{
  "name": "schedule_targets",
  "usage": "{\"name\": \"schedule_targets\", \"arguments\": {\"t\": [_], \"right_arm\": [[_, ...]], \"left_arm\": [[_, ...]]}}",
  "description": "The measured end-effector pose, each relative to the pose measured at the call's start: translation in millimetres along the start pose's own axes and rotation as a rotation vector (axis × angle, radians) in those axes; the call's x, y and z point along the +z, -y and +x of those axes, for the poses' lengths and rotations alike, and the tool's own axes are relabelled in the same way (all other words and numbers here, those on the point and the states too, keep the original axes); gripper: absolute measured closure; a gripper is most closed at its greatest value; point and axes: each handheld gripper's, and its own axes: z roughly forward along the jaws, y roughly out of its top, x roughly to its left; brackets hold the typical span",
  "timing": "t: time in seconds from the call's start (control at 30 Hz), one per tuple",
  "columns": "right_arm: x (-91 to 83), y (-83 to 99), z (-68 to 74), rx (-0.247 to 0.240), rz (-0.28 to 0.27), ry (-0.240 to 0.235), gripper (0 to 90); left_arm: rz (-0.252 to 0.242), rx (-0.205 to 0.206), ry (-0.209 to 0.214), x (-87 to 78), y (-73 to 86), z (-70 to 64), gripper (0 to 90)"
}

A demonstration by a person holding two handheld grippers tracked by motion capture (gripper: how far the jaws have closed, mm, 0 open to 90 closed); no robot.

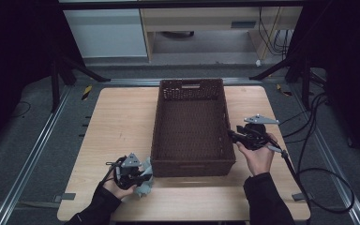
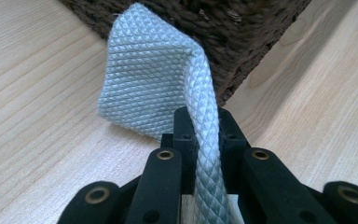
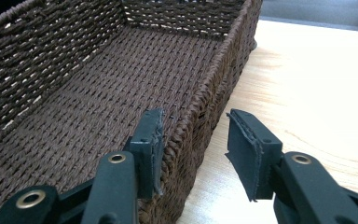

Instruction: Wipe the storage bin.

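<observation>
From above, the left gripper (image 1: 140,177) held a pale grey quilted cloth (image 1: 146,180) by the brown woven basket (image 1: 192,166) — lift it over the wall.

Up close, its jaws squeezed the cloth (image 2: 158,84).

The right gripper (image 3: 193,149) stood open, astride the basket's side wall (image 3: 200,112) — pinch to steady it.

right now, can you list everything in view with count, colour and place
basket: one, dark brown wicker, middle of the table, nothing inside
cloth: one, pale grey-blue, quilted, at the basket's near left corner, pinched in the left hand-held gripper
table: one, light wood
cables: several, black, on the floor at the right
left hand-held gripper: black, shut on the cloth
right hand-held gripper: black, open, jaws straddling the basket's right wall
</observation>
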Motion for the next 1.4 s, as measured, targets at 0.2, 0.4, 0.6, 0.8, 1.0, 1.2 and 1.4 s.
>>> {"name": "schedule_targets", "arguments": {"t": [0.2,0.4,0.6,0.8,1.0,1.2,1.4], "right_arm": [[-8.1,-3.2,-4.7,0.015,-0.025,0.007,54.5],[-13.0,-1.7,-11.7,0.001,-0.011,0.032,53.2],[-17.1,5.1,-21.7,0.006,0.013,0.055,52.2],[-21.6,13.4,-33.9,0.027,0.025,0.080,51.0],[-21.3,21.3,-42.5,0.036,0.046,0.101,50.8],[-19.1,25.8,-48.6,0.045,0.061,0.114,50.6],[-18.2,27.8,-52.1,0.051,0.064,0.119,50.5]], "left_arm": [[-0.062,-0.032,-0.057,-20.9,-3.9,10.9,81.2],[-0.103,-0.103,-0.189,-49.7,0.3,39.5,81.2],[-0.094,-0.198,-0.299,-66.4,17.8,74.1,81.2],[-0.058,-0.258,-0.359,-74.1,35.6,98.0,81.0],[-0.042,-0.281,-0.362,-74.5,42.4,105.4,80.9],[0.008,-0.257,-0.371,-64.0,42.9,102.1,80.1],[0.018,-0.252,-0.368,-57.6,45.1,102.2,73.1]]}}
